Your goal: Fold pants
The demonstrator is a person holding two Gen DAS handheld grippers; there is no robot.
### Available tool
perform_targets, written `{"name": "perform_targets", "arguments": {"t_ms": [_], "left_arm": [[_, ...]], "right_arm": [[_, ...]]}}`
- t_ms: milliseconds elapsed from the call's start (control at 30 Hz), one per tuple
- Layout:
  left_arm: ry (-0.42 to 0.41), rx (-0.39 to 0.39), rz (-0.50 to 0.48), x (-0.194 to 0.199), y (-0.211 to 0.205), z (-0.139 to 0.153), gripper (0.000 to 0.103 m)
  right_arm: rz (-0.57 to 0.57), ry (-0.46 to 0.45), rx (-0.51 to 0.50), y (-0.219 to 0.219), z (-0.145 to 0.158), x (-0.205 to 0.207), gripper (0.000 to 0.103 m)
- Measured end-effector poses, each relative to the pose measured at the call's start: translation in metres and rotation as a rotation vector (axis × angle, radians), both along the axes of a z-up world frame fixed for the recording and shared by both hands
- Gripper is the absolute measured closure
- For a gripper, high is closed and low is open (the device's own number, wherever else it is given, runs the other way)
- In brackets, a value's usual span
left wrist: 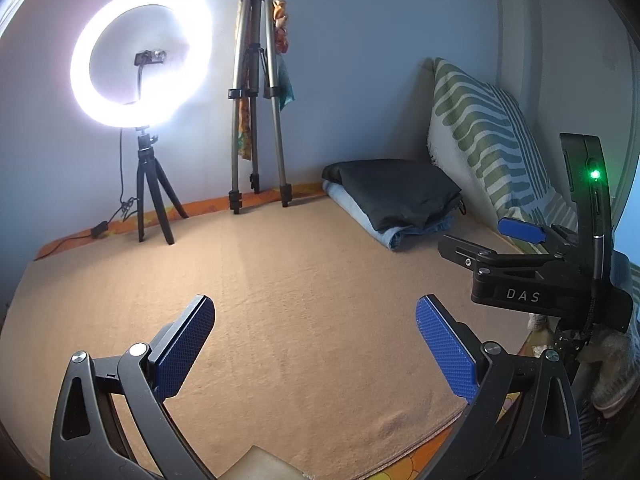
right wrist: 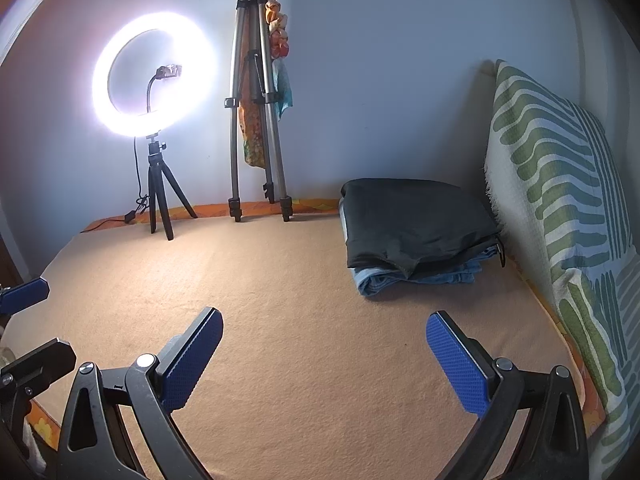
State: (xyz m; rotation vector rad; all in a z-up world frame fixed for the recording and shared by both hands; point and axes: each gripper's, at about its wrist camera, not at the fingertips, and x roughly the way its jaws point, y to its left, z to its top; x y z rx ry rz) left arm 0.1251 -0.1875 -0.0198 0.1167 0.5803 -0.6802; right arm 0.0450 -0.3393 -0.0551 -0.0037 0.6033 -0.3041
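Dark folded pants (left wrist: 394,194) (right wrist: 416,222) lie on top of a folded light-blue garment (left wrist: 384,226) (right wrist: 404,278), stacked at the far right of the tan blanket beside a striped cushion. My left gripper (left wrist: 314,324) is open above the blanket, well short of the stack, with nothing between its blue pads. My right gripper (right wrist: 324,338) is also open and holds nothing, hovering in front of and left of the stack. In the left wrist view the right gripper's body (left wrist: 532,280) shows at the right edge. A left gripper pad (right wrist: 24,292) shows at the left edge of the right wrist view.
A tan blanket (left wrist: 280,300) (right wrist: 280,300) covers the bed. A lit ring light on a small black tripod (left wrist: 154,196) (right wrist: 160,196) and a tall silver tripod (left wrist: 256,120) (right wrist: 256,120) stand by the back wall. A green-striped cushion (left wrist: 484,136) (right wrist: 560,200) leans at the right.
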Motion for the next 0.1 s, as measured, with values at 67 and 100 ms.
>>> {"name": "perform_targets", "arguments": {"t_ms": [67,100], "left_arm": [[0.004,0.0,0.0,0.0004,-0.0001,-0.0005,0.002],[0.008,0.001,0.002,0.0009,-0.0001,-0.0008,0.002]], "right_arm": [[-0.001,0.0,0.0,0.0001,0.0,0.0,0.0],[-0.001,0.0,0.0,0.0,-0.0001,0.0001,0.0]]}}
